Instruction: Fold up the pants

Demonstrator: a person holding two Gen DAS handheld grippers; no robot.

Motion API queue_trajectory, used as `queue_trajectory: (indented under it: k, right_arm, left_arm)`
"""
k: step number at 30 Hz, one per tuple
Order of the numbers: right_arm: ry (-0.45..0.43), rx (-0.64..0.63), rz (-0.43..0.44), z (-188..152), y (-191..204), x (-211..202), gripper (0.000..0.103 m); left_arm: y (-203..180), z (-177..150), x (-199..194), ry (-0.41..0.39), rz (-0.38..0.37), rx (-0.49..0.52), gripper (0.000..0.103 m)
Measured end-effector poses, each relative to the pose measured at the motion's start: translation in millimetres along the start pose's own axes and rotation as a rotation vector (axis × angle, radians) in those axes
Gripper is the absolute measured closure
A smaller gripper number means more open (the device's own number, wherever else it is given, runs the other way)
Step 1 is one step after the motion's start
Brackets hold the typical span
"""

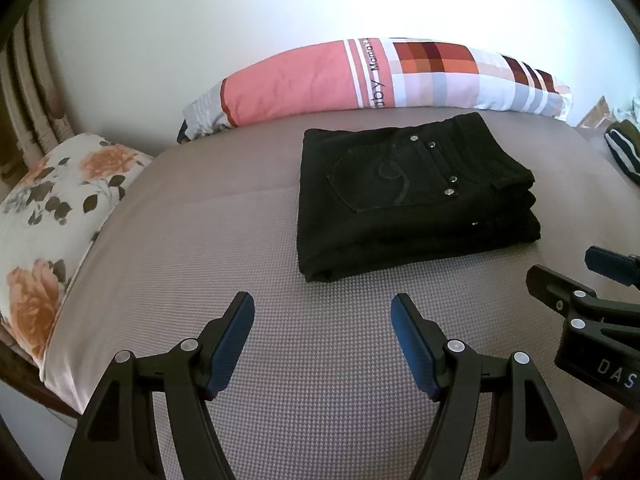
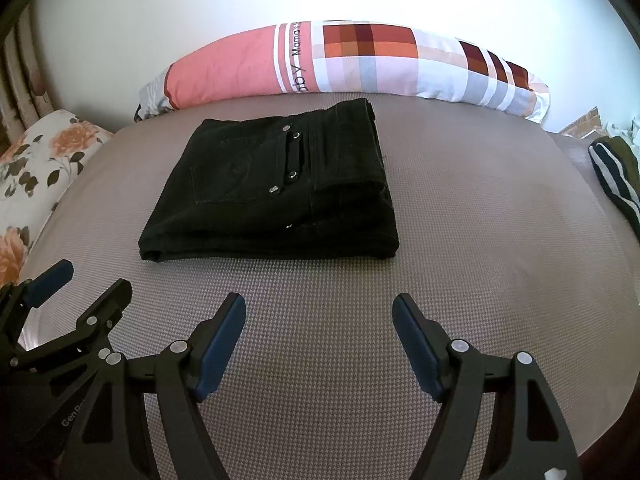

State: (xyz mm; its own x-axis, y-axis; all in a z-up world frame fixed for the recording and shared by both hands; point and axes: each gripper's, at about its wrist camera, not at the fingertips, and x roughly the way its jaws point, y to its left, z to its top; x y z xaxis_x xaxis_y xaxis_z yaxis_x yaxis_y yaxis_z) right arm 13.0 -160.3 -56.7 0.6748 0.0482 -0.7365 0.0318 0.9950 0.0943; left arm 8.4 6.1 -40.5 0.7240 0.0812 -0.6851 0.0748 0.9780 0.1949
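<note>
While the left gripper (image 1: pixel 322 312) hangs with its jaws apart and nothing between them, the pants (image 1: pixel 412 200) lie folded on the bed (image 1: pixel 200 240), ahead and just rightwards, near the pillow (image 1: pixel 360 76). From the right gripper (image 2: pixel 319 312), likewise spread and empty, they sit ahead-left, back pocket up.
</note>
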Motion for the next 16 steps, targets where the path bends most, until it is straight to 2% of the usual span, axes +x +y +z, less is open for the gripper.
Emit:
queue_trajectory:
  k: [16]
  right_arm:
    - [0.003,-0.005,0.001,0.7,-1.8,2.0,0.029]
  left_arm:
    - [-1.5,-2.4,1.4,0.009,-0.001,-0.012,0.032]
